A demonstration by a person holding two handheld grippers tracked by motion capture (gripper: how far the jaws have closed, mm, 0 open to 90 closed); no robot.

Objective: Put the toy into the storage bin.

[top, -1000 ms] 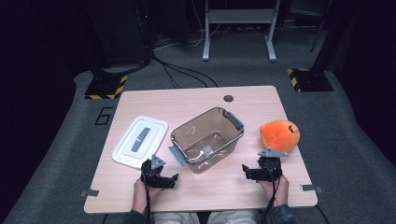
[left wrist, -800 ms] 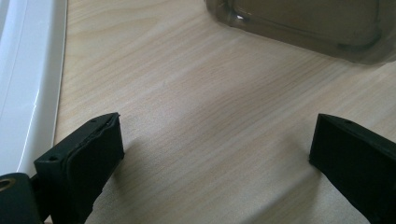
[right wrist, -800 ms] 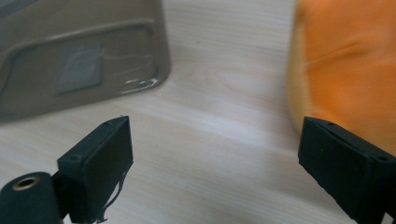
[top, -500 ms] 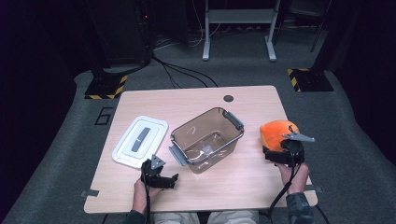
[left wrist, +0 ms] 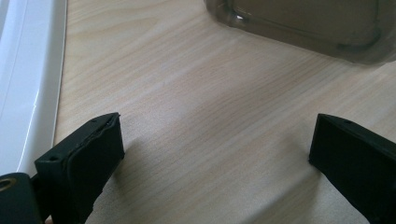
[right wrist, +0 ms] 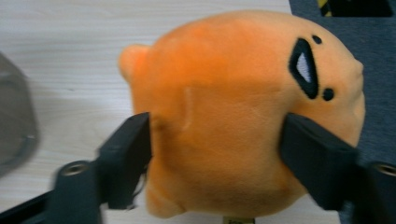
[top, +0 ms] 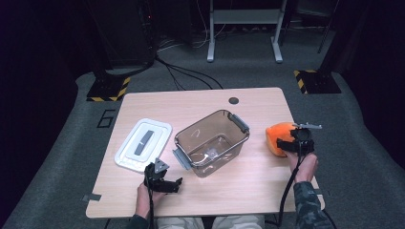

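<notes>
the left gripper sits low at the near edge of the table, held by the left hand, whose forearm comes in from below. its two black jaws stand wide apart with nothing between them, pointing level across the wood. the right gripper is out at the far right side, carried by the right hand on an outstretched forearm in a patterned sleeve, its cable trailing back along the arm. its jaws have just been closing, and in the right gripper view both pads press into the sides of the orange plush toy, one on each flank.
</notes>
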